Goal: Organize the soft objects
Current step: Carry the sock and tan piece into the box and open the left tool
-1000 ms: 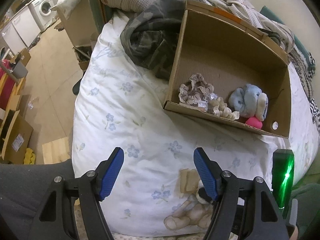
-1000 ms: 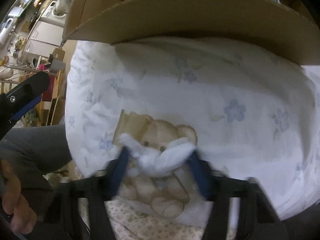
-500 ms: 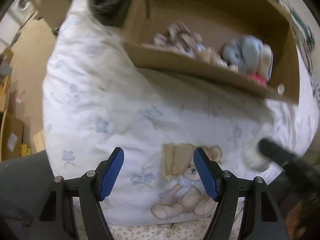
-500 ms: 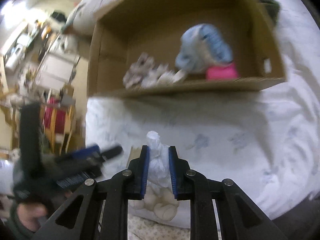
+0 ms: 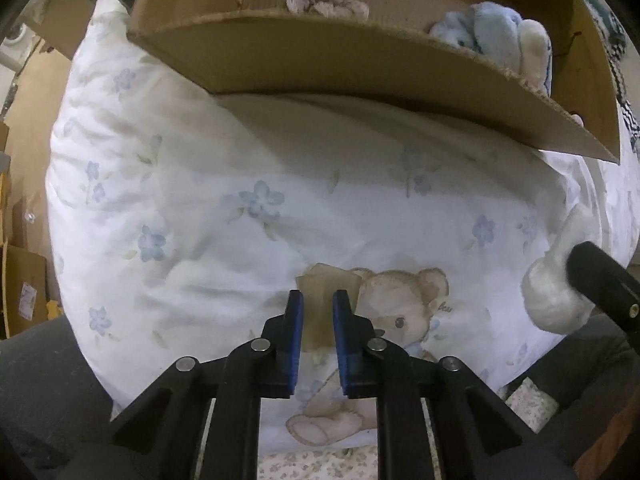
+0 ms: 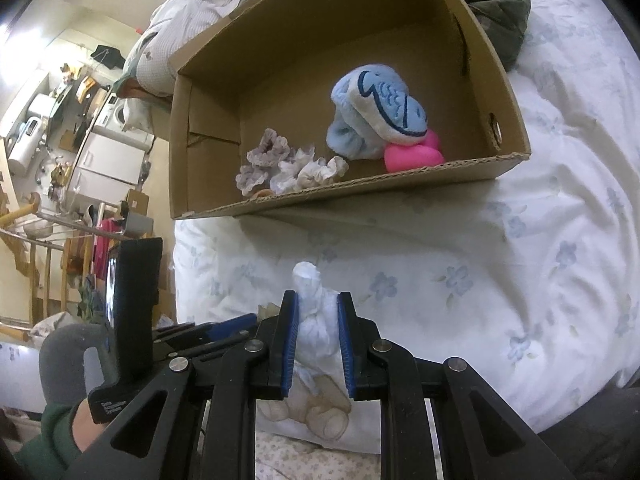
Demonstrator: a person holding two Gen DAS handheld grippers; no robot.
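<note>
Right gripper (image 6: 317, 340): blue-padded fingers clamped on a small white fluffy soft toy (image 6: 316, 320); toy is squeezed between the pads, its top poking out past the fingertips, held clear above the white duvet with pale blue flower print (image 6: 540, 240). Same toy shows at the right edge of the left wrist view (image 5: 554, 300), bulging out beside the black finger of the right gripper

Left gripper (image 5: 317, 320): jaws have just been closing, now nearly together with only a narrow gap. Nothing between the pads, just the duvet's printed brown teddy bear (image 5: 404, 312) seen through the gap. It points down at the duvet, close to the surface; can't tell if the tips touch the fabric

Open brown cardboard box (image 6: 508, 120) sits on the duvet beyond both grippers. Inside, along the near wall:
- light blue plush toy with dark blue embroidered lines (image 6: 376, 112), right of centre
- bright pink rounded soft object (image 6: 414, 156), touching the blue plush, tucked under its right side
- grey-mauve frilly scrunchie (image 6: 264, 160) on the left
- white/cream ruffled scrunchie (image 6: 308, 170) just beside it, between the grey one and the blue plush

Dark olive crumpled garment (image 6: 500, 12) lies on the duvet against the far right corner of the box

A hand in a green sleeve (image 6: 86, 424) holds the left gripper's handle, lower left of the right wrist view
</note>
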